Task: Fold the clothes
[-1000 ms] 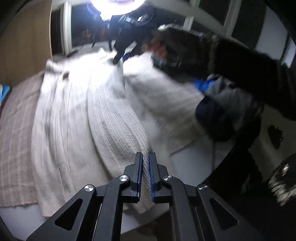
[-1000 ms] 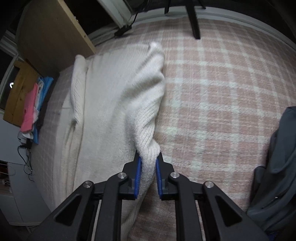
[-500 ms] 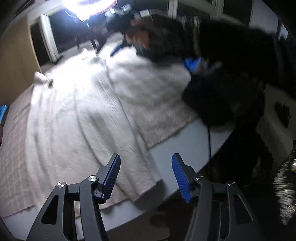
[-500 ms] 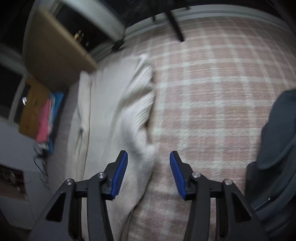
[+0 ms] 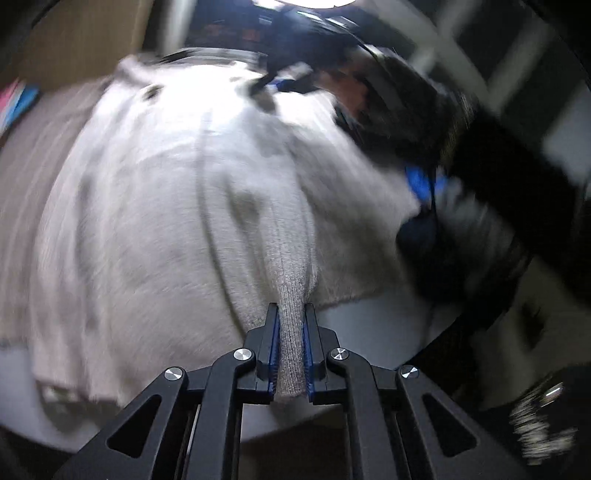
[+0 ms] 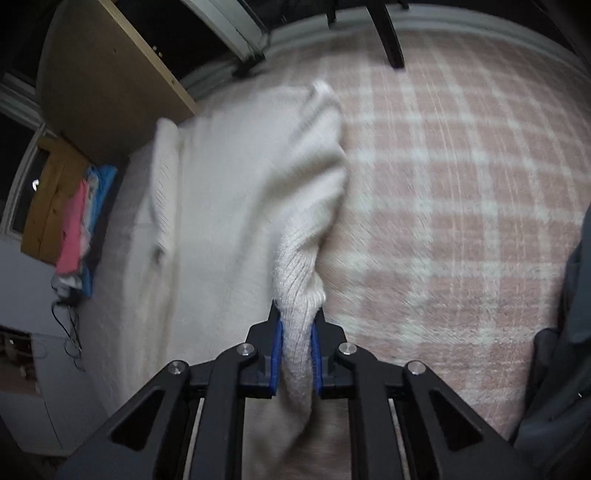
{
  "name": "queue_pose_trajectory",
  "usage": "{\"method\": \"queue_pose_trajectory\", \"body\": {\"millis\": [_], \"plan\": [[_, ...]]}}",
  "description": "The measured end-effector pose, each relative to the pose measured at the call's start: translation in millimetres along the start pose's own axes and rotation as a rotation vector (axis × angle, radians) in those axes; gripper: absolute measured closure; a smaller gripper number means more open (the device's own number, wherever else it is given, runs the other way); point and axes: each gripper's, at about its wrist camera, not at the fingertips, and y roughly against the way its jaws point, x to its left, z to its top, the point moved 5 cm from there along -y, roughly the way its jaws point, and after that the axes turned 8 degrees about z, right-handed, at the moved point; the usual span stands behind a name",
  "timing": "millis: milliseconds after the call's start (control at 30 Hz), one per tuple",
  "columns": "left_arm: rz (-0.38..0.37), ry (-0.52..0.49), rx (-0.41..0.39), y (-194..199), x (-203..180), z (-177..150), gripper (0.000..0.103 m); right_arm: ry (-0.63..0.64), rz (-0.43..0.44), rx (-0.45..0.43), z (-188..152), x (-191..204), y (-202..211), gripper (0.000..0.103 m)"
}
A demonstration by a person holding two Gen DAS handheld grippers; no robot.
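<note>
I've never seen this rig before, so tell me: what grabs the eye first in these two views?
The white knit sweater, spread over a pink plaid blanket, fills both views. The left gripper and the right gripper each pinch a ribbed fold of it. A glaring lamp sits at the top of the left view.

A pink checked blanket point(image 6: 461, 192) covers the surface, with a cream knitted sweater point(image 6: 221, 206) spread on it

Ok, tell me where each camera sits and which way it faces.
Left wrist: on the left gripper, looking along its fingers at the white knit sweater it pinches; a dark sleeve shows.
Right wrist: on the right gripper, looking over the sweater toward the pink plaid blanket.
Shared: the sweater, clamped by both.
</note>
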Motion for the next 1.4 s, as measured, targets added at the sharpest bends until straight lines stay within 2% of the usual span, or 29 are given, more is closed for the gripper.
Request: {"method": "queue_pose_trajectory", "body": {"millis": [167,300,367,433,533,567,667,800,833,867,900,967,1033,1100,1200,1267,1300,1400], "plan": [[-0.084,0.263,-0.056,27,45,-5,0.093,0.104,-0.074,-0.001,27,64,-3,0.091],[-0.04,0.354,-0.051,25,72,-19,0.093,0.231,-0.188,0.046,34,124,-48,0.091],[0.012,0.324,-0.067,35,71,-17,0.092,0.302,-0.266,0.099,29,142,-81,0.091],[0.064,0.294,-0.082,45,69,-15,0.089,0.355,-0.312,0.155,23,156,-113,0.082],[0.141,0.249,-0.105,60,68,-12,0.085,0.393,-0.319,0.155,18,173,-116,0.065],[0.167,0.234,-0.113,65,67,-11,0.079,0.372,-0.247,0.146,18,176,-108,0.059],[0.242,0.187,-0.136,80,65,-8,0.072,0.316,-0.117,0.113,17,173,-77,0.059],[0.234,0.056,-0.103,49,48,11,0.07,0.3,-0.053,0.116,0,158,-54,0.059],[0.261,0.025,-0.085,38,47,12,0.07,0.29,-0.045,0.115,-4,153,-50,0.059],[0.289,-0.005,-0.068,27,46,13,0.07,0.275,-0.045,0.094,-6,143,-46,0.067],[0.32,-0.01,-0.057,22,51,13,0.074,0.264,-0.04,0.078,-5,135,-44,0.079],[0.393,0.05,-0.053,22,71,15,0.085,0.241,-0.028,0.044,-2,119,-39,0.082],[0.387,0.136,-0.068,30,84,17,0.086,0.224,-0.019,0.016,-3,112,-39,0.082],[0.359,0.168,-0.075,33,87,22,0.086,0.237,0.066,0.014,-11,121,-51,0.082],[0.349,0.126,-0.104,35,77,36,0.086,0.323,0.044,0.122,-39,141,-97,0.082],[0.327,0.092,-0.118,28,68,48,0.084,0.395,0.0,0.128,-50,151,-107,0.079],[0.313,0.076,-0.122,26,64,52,0.083,0.416,0.012,0.138,-50,155,-103,0.079],[0.295,0.019,-0.102,10,57,58,0.083,0.35,0.108,0.071,-28,144,-71,0.079]]}}
